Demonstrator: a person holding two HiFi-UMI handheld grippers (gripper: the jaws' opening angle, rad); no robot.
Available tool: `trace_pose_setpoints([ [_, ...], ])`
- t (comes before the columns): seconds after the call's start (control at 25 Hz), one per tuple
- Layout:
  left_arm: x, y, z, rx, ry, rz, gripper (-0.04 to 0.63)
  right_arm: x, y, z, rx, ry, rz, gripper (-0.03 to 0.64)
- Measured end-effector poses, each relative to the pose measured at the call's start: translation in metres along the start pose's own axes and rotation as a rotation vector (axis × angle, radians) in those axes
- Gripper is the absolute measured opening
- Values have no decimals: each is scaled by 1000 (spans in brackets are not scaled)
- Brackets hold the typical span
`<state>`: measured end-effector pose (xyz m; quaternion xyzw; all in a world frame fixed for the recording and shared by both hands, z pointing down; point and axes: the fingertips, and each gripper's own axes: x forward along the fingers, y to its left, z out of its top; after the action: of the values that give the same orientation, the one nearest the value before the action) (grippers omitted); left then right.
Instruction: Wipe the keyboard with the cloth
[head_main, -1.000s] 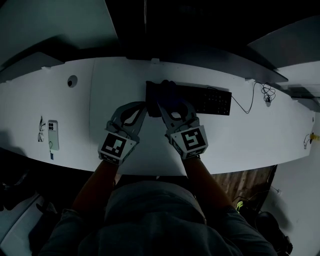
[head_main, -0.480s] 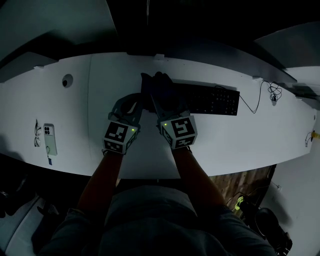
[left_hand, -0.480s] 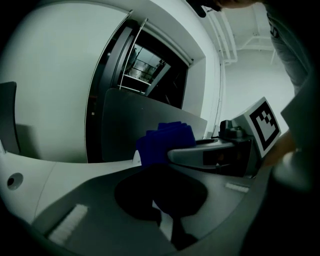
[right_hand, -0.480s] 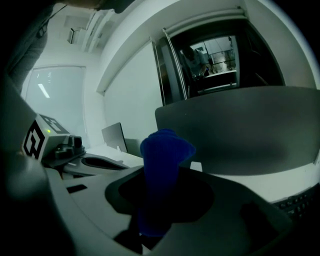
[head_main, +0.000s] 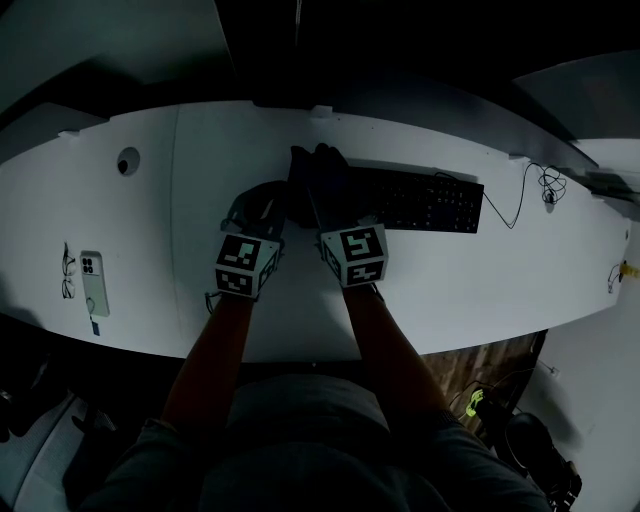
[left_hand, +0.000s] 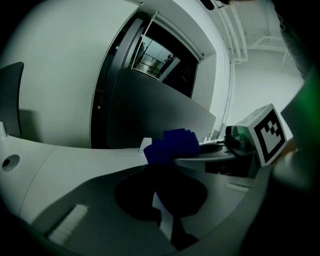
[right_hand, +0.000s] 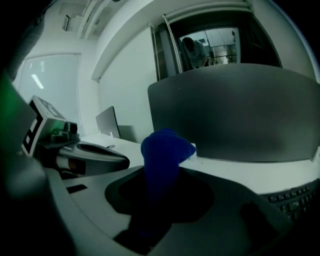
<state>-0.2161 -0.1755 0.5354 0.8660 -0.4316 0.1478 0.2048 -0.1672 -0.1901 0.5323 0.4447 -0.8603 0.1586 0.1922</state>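
Cloth first: the dark blue crumpled cloth (head_main: 318, 172) sits bunched over the left end of the black keyboard (head_main: 432, 202), just above the middle of the head view, and I have both tongs on it. My left gripper (head_main: 277, 205) comes in from the lower left with its jaws drawn in on the cloth's near edge; in the left gripper view the blue fabric runs down between the jaws and bulges out past their tips, with a sliver of pale desk showing beside it. My right gripper (head_main: 322, 200) sits just beside the left, its marker cube tilted towards me, and its jaws are clamped on the same cloth; in the right gripper view a blue wad stands up from the pinch in mid-frame, and a few keyboard keys show at the lower right. The keyboard lies flat on the long white desk (head_main: 480, 275), its thin black cable (head_main: 508, 208) trailing off to the right. Well apart, at the left edge of the desk, lies a pale smartphone (head_main: 93, 283).
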Motion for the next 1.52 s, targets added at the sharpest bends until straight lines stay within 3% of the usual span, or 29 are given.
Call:
trace_pose_setpoints([
  [0.28, 8, 0, -4, -4, 10, -6, 8, 7, -2, -8, -145, 50, -28, 126],
  [1.52, 33, -31, -7, 12, 56, 30, 8, -12, -35, -17, -128, 62, -3, 126],
])
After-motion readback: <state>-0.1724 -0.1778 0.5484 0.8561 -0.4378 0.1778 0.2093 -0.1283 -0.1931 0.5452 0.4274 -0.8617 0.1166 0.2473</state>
